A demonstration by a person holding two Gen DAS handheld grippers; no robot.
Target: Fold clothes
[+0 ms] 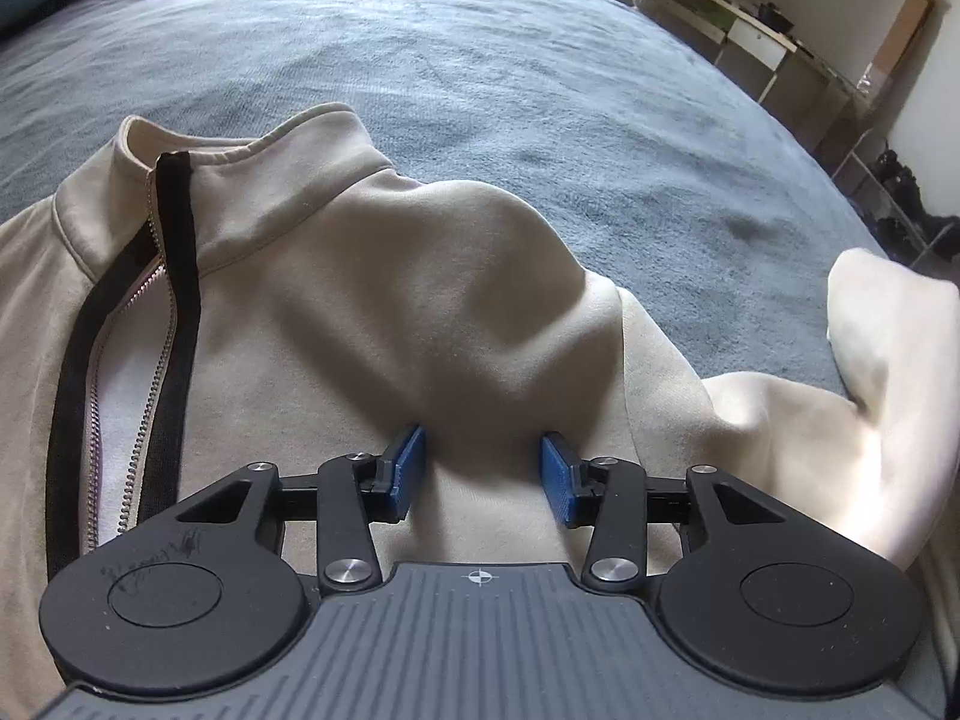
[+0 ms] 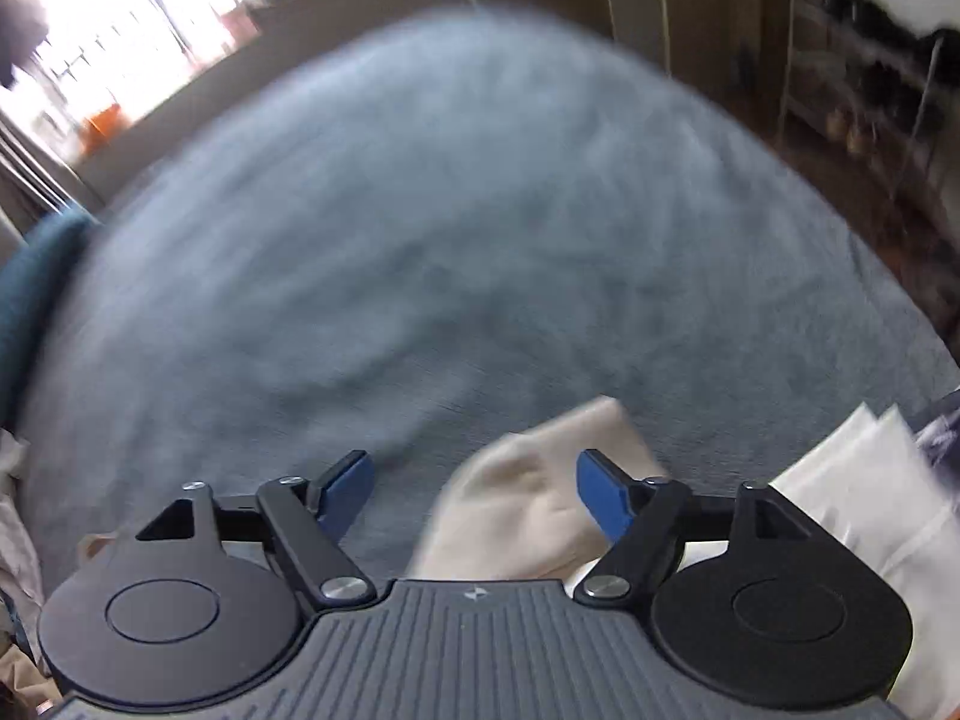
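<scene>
Left gripper (image 1: 483, 471) open over the chest of the beige zip jacket (image 1: 336, 312), holding nothing.
Right gripper (image 2: 474, 495) gapes, sleeve end (image 2: 528, 510) loose below; pinch your shoulder bump mid-frame, then fold inward.

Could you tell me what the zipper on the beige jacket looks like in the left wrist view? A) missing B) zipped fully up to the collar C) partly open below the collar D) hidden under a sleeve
C: the zipper gapes open below the collar of the jacket.
</scene>
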